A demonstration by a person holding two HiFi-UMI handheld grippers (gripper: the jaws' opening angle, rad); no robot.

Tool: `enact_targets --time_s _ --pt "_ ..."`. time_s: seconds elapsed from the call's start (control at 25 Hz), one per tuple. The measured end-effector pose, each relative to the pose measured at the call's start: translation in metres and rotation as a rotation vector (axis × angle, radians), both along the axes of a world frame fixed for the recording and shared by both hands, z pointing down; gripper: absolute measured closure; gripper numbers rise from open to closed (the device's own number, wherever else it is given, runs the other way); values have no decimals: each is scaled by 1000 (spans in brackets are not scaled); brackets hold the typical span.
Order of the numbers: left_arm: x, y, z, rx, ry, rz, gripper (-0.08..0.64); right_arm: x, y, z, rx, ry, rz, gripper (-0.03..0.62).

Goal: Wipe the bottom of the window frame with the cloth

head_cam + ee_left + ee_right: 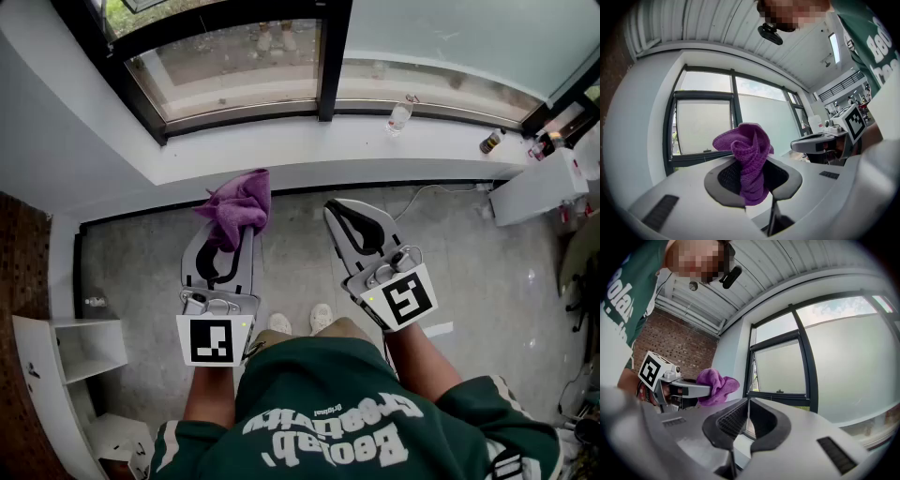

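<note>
- The purple cloth (240, 204) is seen bunched and pinched between the jaws of the left hand-held gripper (229, 249), with most of it spilling out past the tips.
- It is held in the air, short of the white sill (309, 145); no contact with anything else is seen.
- The bottom of the window frame (246, 116) lies ahead of the cloth, beyond the sill, its long axis running left to right.
- The left hand-held gripper is judged the nearer, so a forward reach is called for.
- The right hand-held gripper (343, 216) is held alongside, jaws drawn together on nothing.
- A bottle (399, 114) is noted on the sill, well to the right.
</note>
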State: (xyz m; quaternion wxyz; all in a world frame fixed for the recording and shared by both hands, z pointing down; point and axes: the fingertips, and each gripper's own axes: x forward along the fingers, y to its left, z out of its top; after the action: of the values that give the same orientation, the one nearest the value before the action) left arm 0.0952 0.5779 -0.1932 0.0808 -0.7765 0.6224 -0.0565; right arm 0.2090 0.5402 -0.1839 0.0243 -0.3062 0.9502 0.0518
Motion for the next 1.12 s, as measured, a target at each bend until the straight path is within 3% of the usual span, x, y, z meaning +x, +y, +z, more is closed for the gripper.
enact_targets --time_s 0.6,1.12 --pt "2 3 0 -6 3 -10 463 -1 3 -4 -5 -31 -8 567" --pt "30 6 2 -13 18 -46 463 27 6 2 -10 -32 -30 566"
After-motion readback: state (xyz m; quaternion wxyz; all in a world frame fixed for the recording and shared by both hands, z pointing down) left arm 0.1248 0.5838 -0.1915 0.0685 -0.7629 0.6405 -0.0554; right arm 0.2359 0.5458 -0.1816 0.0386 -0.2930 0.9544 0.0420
